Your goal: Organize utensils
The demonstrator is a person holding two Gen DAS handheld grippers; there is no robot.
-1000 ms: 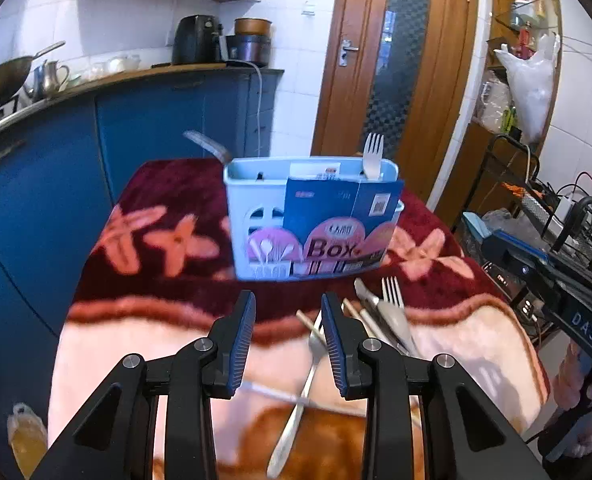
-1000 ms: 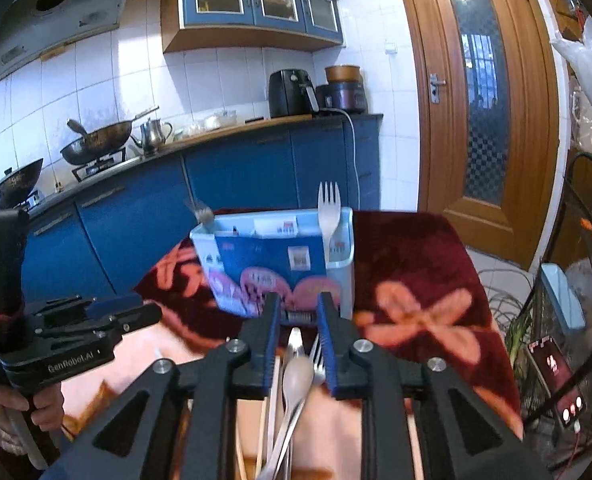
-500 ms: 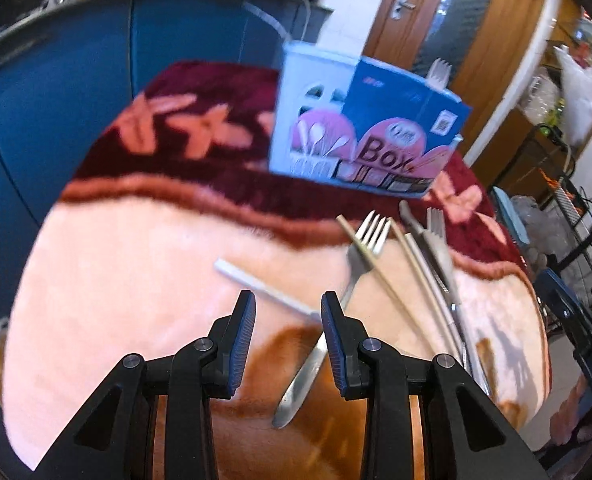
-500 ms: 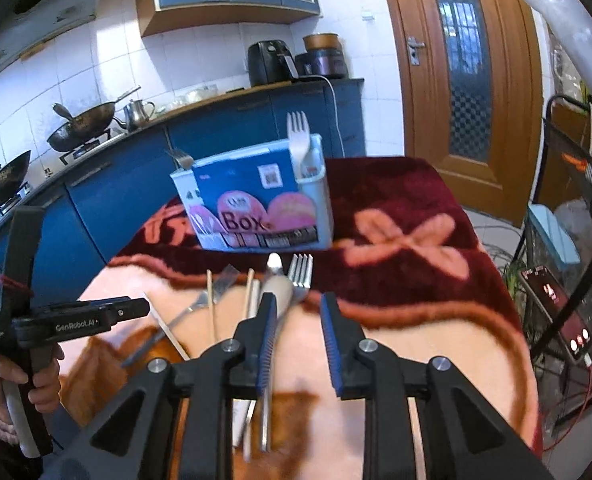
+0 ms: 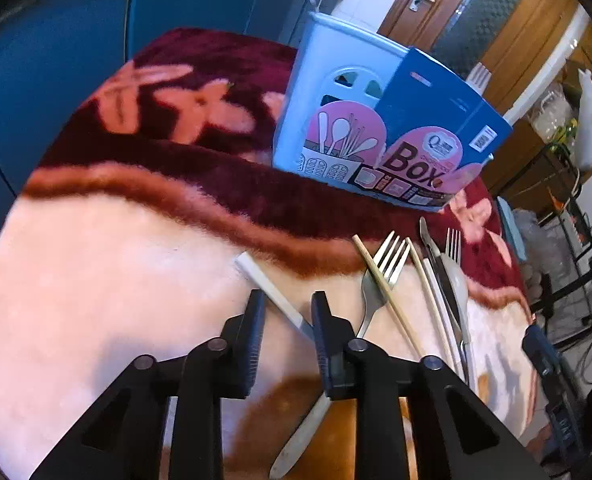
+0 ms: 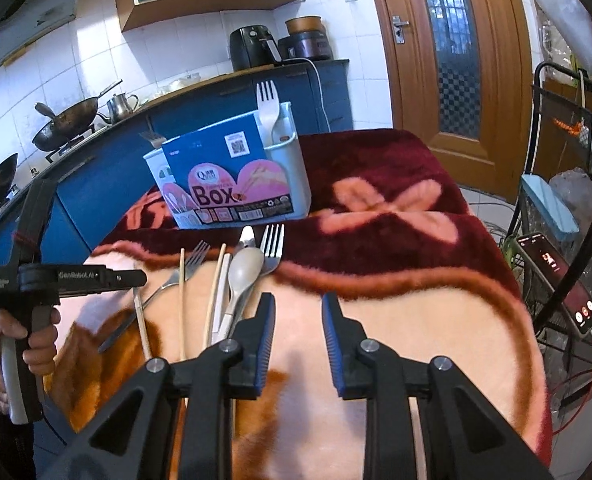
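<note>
A light-blue utensil box (image 5: pixel 335 120) (image 6: pixel 232 184) with a blue and pink "Box" card stands on the dark red part of the blanket. A white plastic fork (image 6: pixel 268 108) stands in it. Loose cutlery lies in front of it: a metal fork (image 5: pixel 379 276), chopsticks (image 5: pixel 387 300), a grey spoon (image 6: pixel 248 268) and a second fork (image 6: pixel 272 244). My left gripper (image 5: pixel 288 304) (image 6: pixel 140 276) points down with its jaws closing around a pale flat stick (image 5: pixel 256 272); the pads are not on it. My right gripper (image 6: pixel 297 304) is open over bare blanket, right of the spoon.
The blanket-covered table (image 6: pixel 415 320) drops off at the right, where a wire rack holds a phone (image 6: pixel 575 304). Blue kitchen cabinets (image 5: pixel 56 60) stand behind, a wooden door (image 6: pixel 447 60) to the right. A hand (image 6: pixel 0 332) holds the left gripper's grip.
Both grippers have sunk toward the blanket. The left one tipped downward, came over the pale stick and its jaws narrowed. The right one shifted to the right of the cutlery row.
</note>
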